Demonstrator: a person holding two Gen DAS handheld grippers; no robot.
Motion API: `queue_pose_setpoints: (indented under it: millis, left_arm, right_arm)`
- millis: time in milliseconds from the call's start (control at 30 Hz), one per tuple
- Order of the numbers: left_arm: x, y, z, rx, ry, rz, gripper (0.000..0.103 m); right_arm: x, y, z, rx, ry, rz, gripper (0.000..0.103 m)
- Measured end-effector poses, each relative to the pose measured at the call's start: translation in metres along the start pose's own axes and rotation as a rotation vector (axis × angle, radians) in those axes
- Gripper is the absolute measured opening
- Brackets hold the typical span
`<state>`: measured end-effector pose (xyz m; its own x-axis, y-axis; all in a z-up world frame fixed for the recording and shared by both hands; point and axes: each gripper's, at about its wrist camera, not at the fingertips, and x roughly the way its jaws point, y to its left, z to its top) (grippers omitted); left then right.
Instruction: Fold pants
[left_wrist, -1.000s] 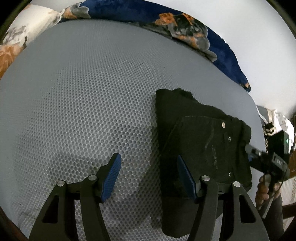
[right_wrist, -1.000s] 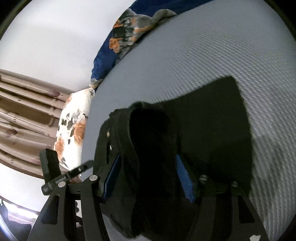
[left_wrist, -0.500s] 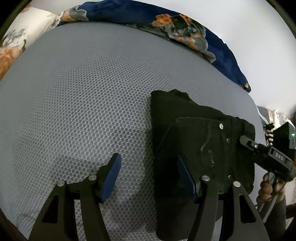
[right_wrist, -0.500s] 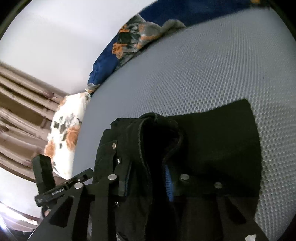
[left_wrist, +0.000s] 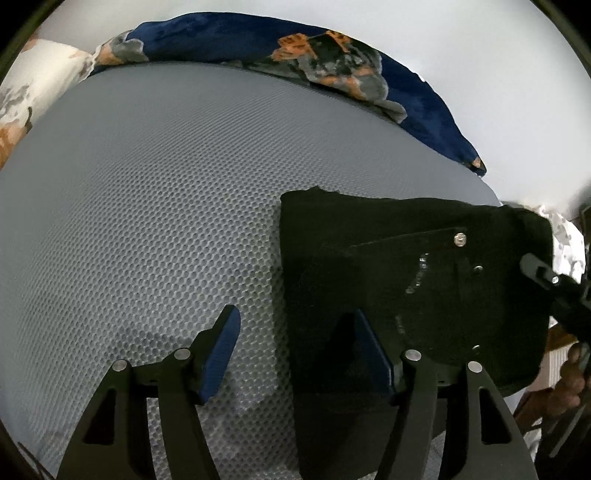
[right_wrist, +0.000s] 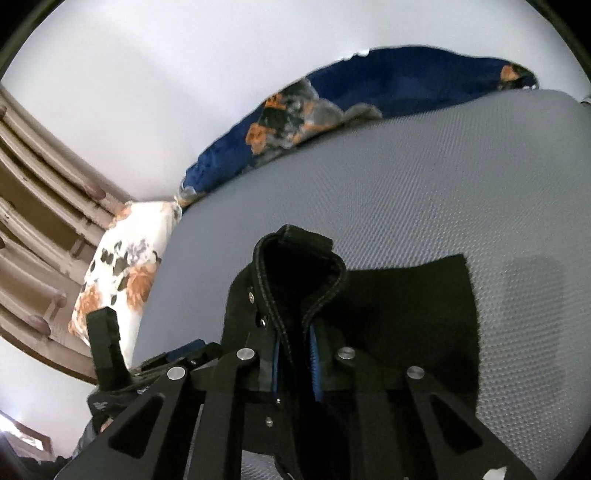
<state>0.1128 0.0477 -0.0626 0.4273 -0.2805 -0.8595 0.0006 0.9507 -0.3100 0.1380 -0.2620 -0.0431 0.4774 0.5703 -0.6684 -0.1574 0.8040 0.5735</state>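
Grey mesh bedding (left_wrist: 147, 221) carries the work. On it the right gripper (right_wrist: 295, 354) has just closed its jaws on the black pants (right_wrist: 406, 302), pinching the waistband to lift it for folding, while the left gripper (left_wrist: 291, 343) stands open astride their edge.

left of the folded black pants (left_wrist: 388, 266) the grey honeycomb-mesh mattress (left_wrist: 147, 221) lies bare and open to passage. a rumpled navy floral blanket (left_wrist: 332, 59) bounds its far edge; a white floral pillow (right_wrist: 118, 266) flanks one side.
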Motion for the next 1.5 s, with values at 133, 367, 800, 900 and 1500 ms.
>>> queue_pose_setpoints:
  millis: [133, 367, 800, 900, 1500]
  left_arm:
    - [0.0, -0.008, 0.005, 0.021, -0.013, -0.002, 0.065]
    - [0.008, -0.022, 0.011, 0.069, -0.019, 0.018, 0.065]
    - [0.056, -0.036, -0.005, 0.15, 0.046, 0.083, 0.067]
    - [0.063, -0.033, -0.008, 0.146, 0.047, 0.086, 0.069]
    - [0.034, -0.03, -0.059, 0.174, 0.093, 0.038, 0.072]
  right_arm:
    - [-0.01, -0.015, 0.004, 0.032, -0.026, -0.029, 0.012]
    - [-0.005, -0.068, -0.006, 0.168, -0.033, -0.09, 0.011]
    - [0.014, -0.107, -0.02, 0.219, 0.009, -0.193, 0.028]
    - [0.006, -0.107, -0.024, 0.219, 0.01, -0.193, 0.028]
    - [-0.051, -0.085, -0.08, 0.166, 0.016, -0.197, 0.013]
